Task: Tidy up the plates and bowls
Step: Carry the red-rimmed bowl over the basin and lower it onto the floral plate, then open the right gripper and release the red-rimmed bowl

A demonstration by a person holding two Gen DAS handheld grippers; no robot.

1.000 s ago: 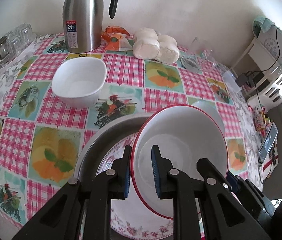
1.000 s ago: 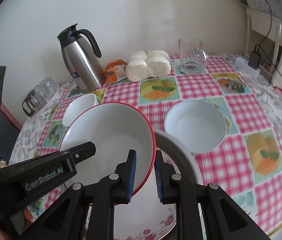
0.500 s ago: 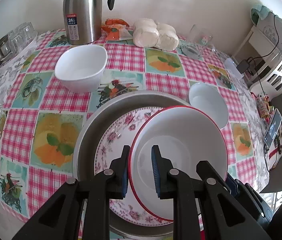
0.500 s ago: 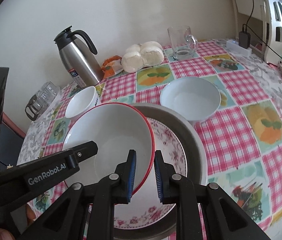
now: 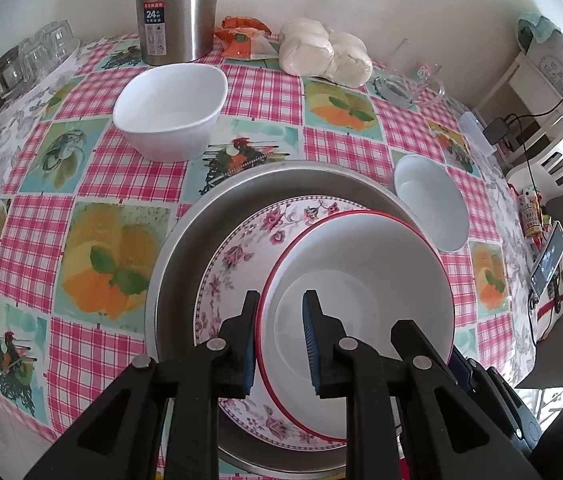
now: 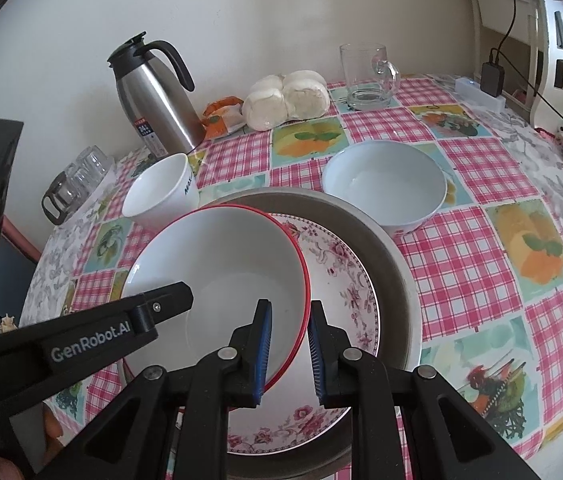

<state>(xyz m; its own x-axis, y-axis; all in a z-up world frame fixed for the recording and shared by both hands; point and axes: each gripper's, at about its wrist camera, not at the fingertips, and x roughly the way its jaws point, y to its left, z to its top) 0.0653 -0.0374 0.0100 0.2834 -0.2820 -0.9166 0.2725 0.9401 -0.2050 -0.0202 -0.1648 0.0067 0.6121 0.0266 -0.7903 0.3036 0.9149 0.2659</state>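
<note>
You have both grippers on the red-rimmed bowl [image 5: 361, 304]. Left gripper [image 5: 279, 340]: jaws clenched on the bowl's left rim, one pad outside the wall, one inside. Right gripper [image 6: 287, 350]: jaws clenched on the bowl's right rim, same arrangement, red edge running between the blue pads.

Bowl position: it sits inside the floral plate [image 5: 237, 248], off-centre, so that a wide crescent of floral border shows on one side. In the left wrist view that crescent lies to the left and far side of the bowl; in the right wrist view it lies to the right. Whether the bowl's base rests on the plate or hangs just above it, you cannot tell from either view.

The floral plate lies in the metal tray [image 5: 185, 232], whose grey rim rings it all round.

Other task items on the checked tablecloth [image 5: 93, 216]:
- squarish white bowl [image 5: 169, 110], far left of the tray, upright, apart from it
- round white bowl [image 6: 385, 188], far right, its near edge just beside the tray rim; contact cannot be told

Back of the table, near the wall: steel flask [image 6: 153, 92], orange packet [image 6: 221, 114] just right of it, bag of white buns [image 6: 285, 98], glass mug [image 6: 365, 74]. Glassware [image 5: 21, 64] at the far left edge.

Part of the left gripper's arm, marked GenRobot.AI, crosses the lower left of the right wrist view
</note>
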